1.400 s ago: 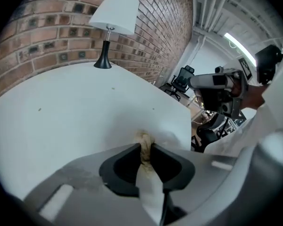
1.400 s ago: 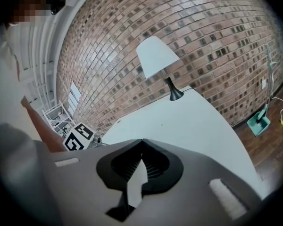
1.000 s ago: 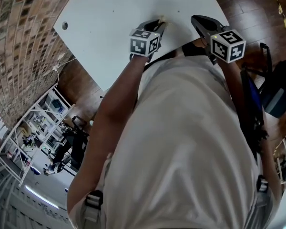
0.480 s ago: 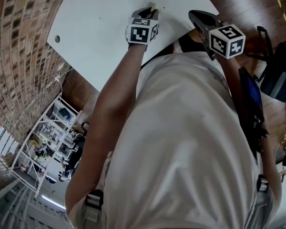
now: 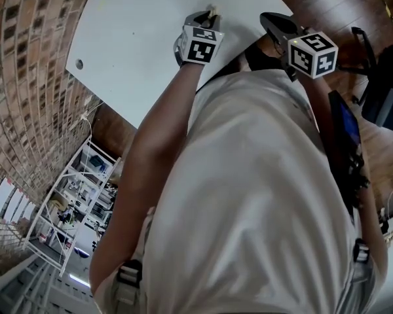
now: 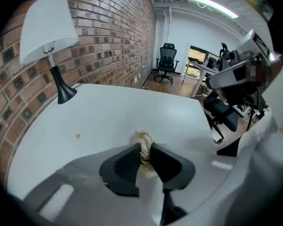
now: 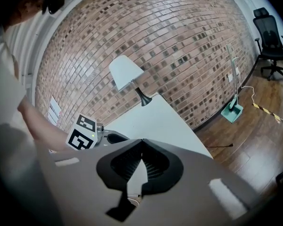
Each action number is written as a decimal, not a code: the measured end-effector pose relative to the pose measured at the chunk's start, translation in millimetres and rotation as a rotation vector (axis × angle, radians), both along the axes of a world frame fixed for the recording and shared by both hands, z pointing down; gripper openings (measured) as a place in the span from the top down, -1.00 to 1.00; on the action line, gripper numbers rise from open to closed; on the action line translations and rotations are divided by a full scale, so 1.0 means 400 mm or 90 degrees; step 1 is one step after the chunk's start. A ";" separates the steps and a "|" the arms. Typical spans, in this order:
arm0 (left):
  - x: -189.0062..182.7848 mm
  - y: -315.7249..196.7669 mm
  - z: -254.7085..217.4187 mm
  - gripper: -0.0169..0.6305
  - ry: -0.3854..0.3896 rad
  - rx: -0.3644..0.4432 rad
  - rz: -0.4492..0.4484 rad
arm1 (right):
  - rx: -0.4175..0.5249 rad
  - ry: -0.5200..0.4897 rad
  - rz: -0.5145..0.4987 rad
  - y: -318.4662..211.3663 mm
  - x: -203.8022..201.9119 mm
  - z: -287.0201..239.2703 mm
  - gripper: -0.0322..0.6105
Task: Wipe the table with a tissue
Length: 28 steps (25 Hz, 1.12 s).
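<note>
Shifted slightly farther across the table [image 6: 108, 112], left gripper [image 6: 146, 157] pinches the crumpled tissue [image 6: 144, 142], wad poking past its tips onto the tabletop; right gripper [image 7: 140, 142] closed, empty, at the table's right edge

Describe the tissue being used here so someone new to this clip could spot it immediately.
Start at the large white table beside the brick wall, with a white-shaded lamp standing on it. On its surface the left tongs are clamped on a crumpled tissue. It is beige and wadded, unlike the tiny flat brownish spot left of it in the left gripper view.
</note>
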<state>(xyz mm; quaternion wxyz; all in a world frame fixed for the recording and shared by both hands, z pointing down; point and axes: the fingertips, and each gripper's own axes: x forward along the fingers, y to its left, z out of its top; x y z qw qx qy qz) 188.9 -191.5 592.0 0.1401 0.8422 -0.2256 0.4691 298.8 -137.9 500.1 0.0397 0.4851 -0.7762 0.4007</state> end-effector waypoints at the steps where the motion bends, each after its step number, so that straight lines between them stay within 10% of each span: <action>1: 0.016 0.013 0.000 0.73 0.002 -0.001 0.014 | 0.001 0.000 0.001 0.002 0.000 -0.001 0.87; 11: 0.099 0.154 -0.010 0.73 0.052 -0.081 0.120 | 0.009 0.001 -0.019 -0.024 -0.033 -0.020 0.87; 28: -0.242 -0.127 -0.079 0.72 0.080 0.002 -0.217 | 0.029 0.005 -0.171 -0.147 -0.206 -0.038 0.87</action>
